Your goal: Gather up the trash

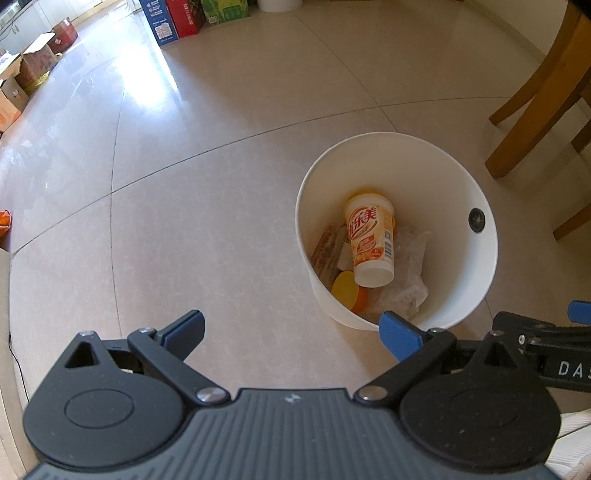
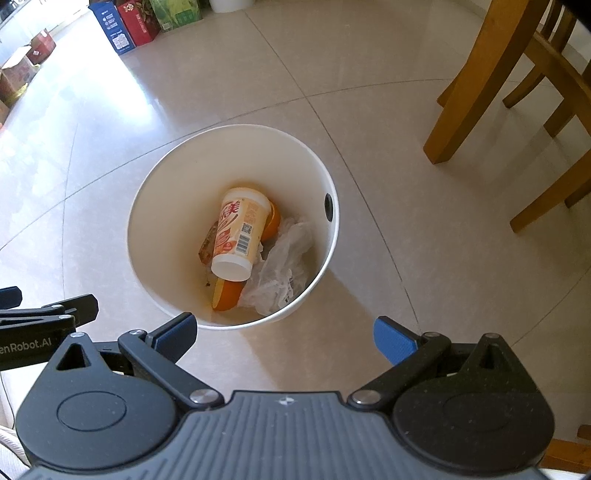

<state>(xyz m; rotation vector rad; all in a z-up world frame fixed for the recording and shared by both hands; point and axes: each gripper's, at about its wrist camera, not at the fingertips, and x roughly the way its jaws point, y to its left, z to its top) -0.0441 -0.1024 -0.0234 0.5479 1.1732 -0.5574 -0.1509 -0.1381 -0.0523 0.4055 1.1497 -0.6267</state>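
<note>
We see a round white bin (image 2: 236, 177) standing on a glossy beige tiled floor (image 2: 369, 110), smooth plastic walls, a small dark round fitting (image 2: 328, 206) set into its right inner wall. Inside lies the trash: a tapered paper cup (image 2: 238, 236) on its side, cream and orange print with a barcode, its white base toward us. Under and beside it sit orange rounded pieces (image 2: 226, 295), one near the bin's close wall and one behind the cup. A crumpled clear plastic bag (image 2: 284, 262) fills the right side, and a brown printed wrapper (image 2: 208, 243) lies flat against the left.

Our right gripper (image 2: 286, 334) hangs just near of the bin rim, blue-padded fingers (image 2: 393, 343) spread wide, holding nothing, touching nothing. Our left gripper (image 1: 291, 332) is likewise spread wide and empty; from its view the bin (image 1: 406, 166) sits to the right, its near rim just by the right finger.

Wooden chair legs (image 2: 465, 81) stand far right. Cardboard boxes (image 1: 33, 62) line the far left, and coloured cartons (image 2: 125, 22) stand at the far edge.
</note>
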